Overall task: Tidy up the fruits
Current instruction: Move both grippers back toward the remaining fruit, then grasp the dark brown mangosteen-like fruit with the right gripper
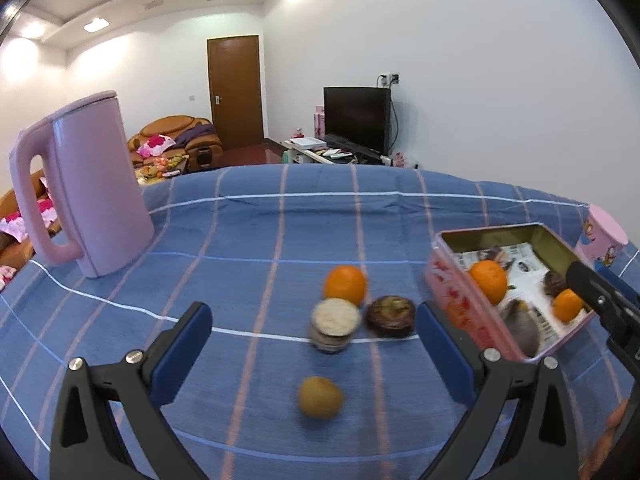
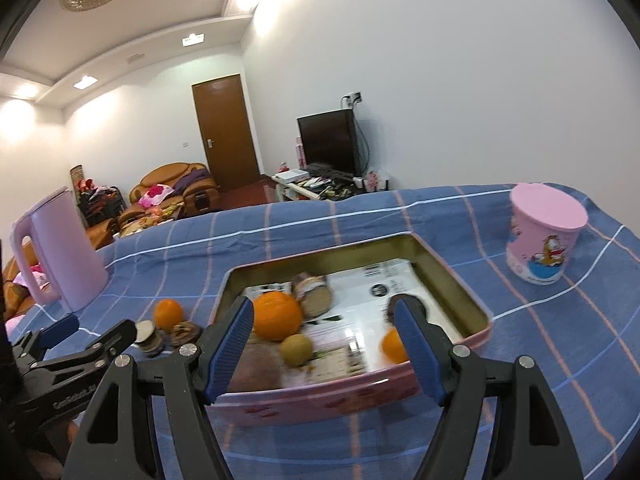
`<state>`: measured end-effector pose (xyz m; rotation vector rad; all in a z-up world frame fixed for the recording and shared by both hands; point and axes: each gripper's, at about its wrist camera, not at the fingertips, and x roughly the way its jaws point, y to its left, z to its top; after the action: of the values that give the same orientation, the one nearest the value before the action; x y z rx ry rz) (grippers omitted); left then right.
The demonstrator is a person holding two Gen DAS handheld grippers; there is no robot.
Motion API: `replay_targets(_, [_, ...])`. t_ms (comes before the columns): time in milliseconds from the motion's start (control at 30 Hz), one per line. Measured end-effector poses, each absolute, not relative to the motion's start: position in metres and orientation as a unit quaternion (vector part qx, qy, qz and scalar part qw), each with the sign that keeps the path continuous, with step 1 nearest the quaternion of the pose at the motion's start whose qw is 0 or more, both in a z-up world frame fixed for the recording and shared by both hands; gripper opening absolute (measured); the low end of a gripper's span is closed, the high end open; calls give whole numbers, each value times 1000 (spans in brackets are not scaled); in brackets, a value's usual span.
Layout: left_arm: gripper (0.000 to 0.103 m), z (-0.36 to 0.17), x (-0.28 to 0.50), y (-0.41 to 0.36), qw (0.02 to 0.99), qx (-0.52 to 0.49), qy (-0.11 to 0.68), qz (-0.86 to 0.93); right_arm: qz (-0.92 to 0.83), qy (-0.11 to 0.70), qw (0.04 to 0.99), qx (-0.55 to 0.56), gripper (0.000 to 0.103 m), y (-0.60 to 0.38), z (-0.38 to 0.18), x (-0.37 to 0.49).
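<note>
4 fruits on the cloth, several in the tin; both tongs spread, empty.

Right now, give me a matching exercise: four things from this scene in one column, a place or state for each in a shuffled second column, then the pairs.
Things:
1. kettle
2. kiwi
3. cup
4. right gripper

Places or states:
A. open, over the tin's near wall
B. loose on the cloth, between the left gripper's fingers in that camera's view
C. upright, lidded, right of the tin
D. far left on the cloth, handle outward

Pairs: 1-D, 2-B, 3-C, 4-A
</note>
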<state>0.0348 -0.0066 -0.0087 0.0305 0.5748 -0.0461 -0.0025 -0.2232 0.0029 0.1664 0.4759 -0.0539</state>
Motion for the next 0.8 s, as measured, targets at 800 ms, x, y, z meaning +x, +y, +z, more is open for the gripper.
replay_targets(800, [103, -17, 63, 78, 947, -14, 319, 46, 117, 291, 949, -41, 51, -102, -11, 31])
